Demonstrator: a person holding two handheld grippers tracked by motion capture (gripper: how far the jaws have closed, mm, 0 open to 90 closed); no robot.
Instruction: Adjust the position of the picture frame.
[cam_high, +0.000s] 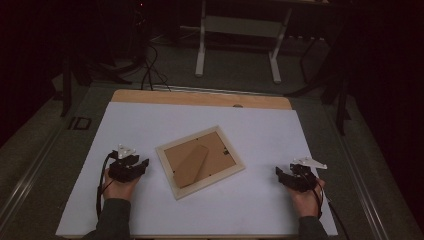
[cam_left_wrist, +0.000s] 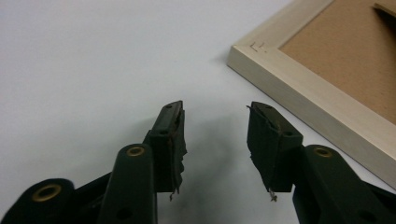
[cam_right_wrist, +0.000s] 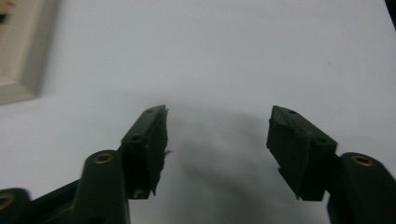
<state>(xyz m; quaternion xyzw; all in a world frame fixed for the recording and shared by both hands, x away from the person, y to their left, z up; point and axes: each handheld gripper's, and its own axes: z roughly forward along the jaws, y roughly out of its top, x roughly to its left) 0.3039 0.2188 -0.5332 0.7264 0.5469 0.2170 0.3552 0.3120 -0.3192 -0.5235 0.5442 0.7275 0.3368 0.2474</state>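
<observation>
Frame lies face down between both empty, open grippers, corners turned; left gripper is nearer than right gripper.

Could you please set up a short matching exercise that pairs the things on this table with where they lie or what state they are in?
Things:
1. picture frame
2. left gripper
3. right gripper
4. white sheet

Descriptions:
A. open, right of the frame
B. covers the tabletop
C. face down, back stand showing
D. open, near the frame's left corner

Pairs: 1-C, 2-D, 3-A, 4-B
</observation>
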